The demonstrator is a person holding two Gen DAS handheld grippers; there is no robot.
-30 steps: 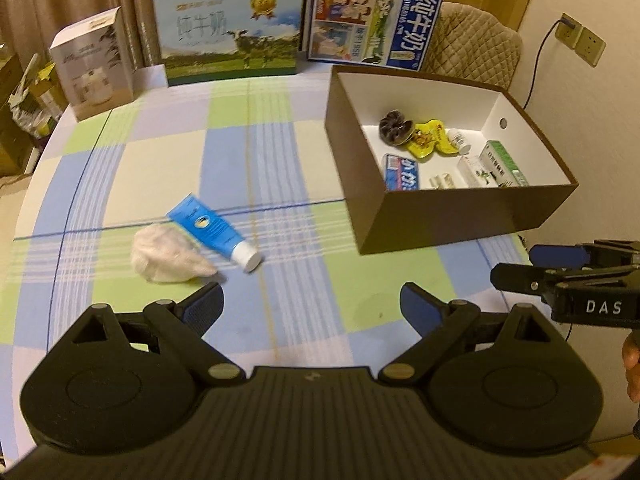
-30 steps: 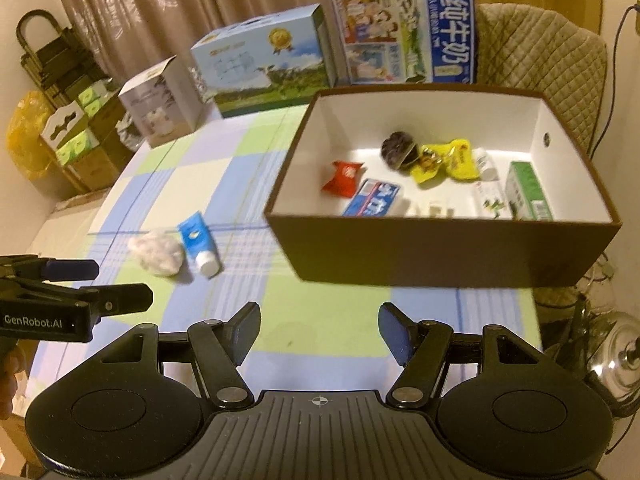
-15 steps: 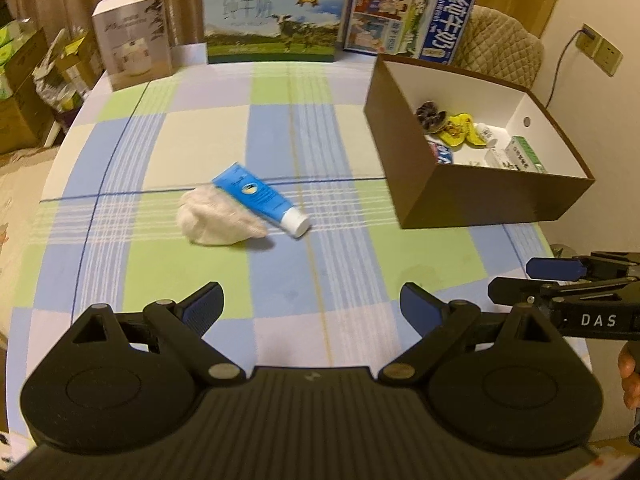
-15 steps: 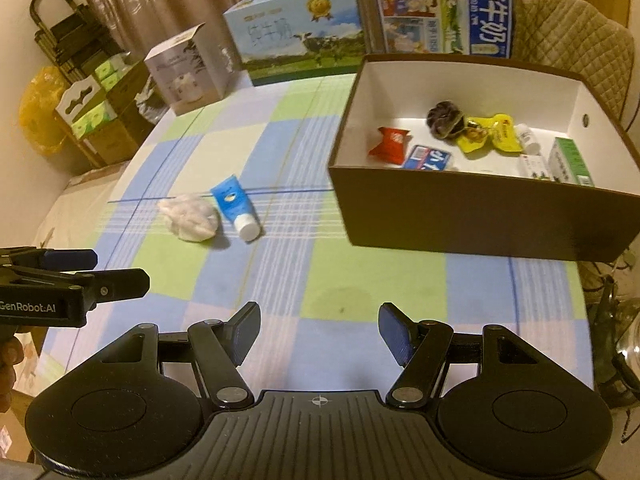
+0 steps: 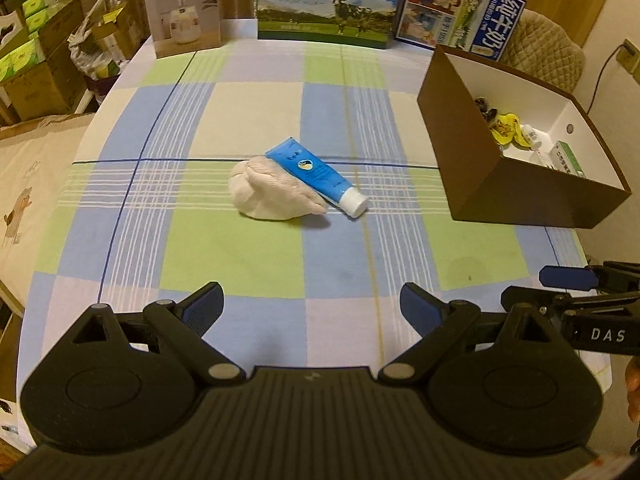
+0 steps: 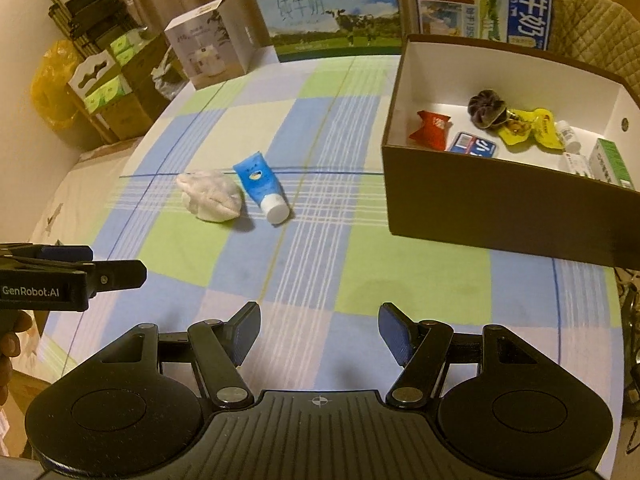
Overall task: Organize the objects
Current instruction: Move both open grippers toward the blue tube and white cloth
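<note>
On the counter, ahead of the left tool, a blue tube is seen touching a white bundle, its long axis slanted, cap toward the box. Both tools, the right tool included, are held open and empty; the left is judged nearer.
</note>
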